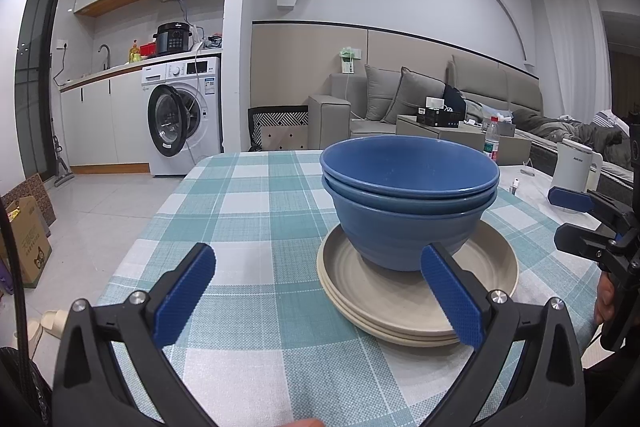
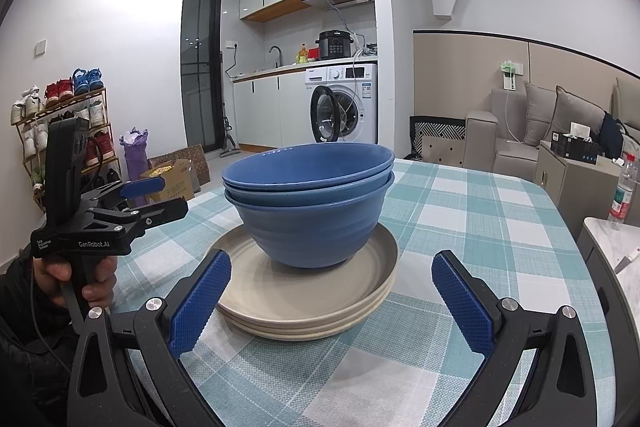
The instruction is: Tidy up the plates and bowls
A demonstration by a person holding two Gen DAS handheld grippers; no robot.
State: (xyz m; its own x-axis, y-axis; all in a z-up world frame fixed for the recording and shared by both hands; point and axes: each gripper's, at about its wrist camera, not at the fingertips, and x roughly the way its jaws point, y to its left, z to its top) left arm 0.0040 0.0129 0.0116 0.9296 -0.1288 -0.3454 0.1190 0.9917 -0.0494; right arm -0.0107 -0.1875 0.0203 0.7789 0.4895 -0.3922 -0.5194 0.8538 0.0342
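Two nested blue bowls [image 1: 408,203] stand on a stack of three beige plates [image 1: 400,311] on the checked tablecloth [image 1: 256,211]. My left gripper [image 1: 316,291] is open and empty, just in front of the stack and offset to its left. In the right wrist view the bowls [image 2: 312,203] and plates [image 2: 312,303] sit straight ahead. My right gripper [image 2: 332,299] is open and empty, its blue pads either side of the plates' near edge, not touching. The left gripper [image 2: 156,195] also shows there at the left, and the right gripper [image 1: 576,215] shows at the right of the left wrist view.
A white kettle [image 1: 576,167] and a plastic bottle [image 1: 492,139] stand on a white table to the right. A washing machine [image 1: 184,115] with an open door and kitchen cabinets lie beyond. Cardboard boxes [image 1: 24,243] sit on the floor at left. A sofa [image 1: 420,99] is behind.
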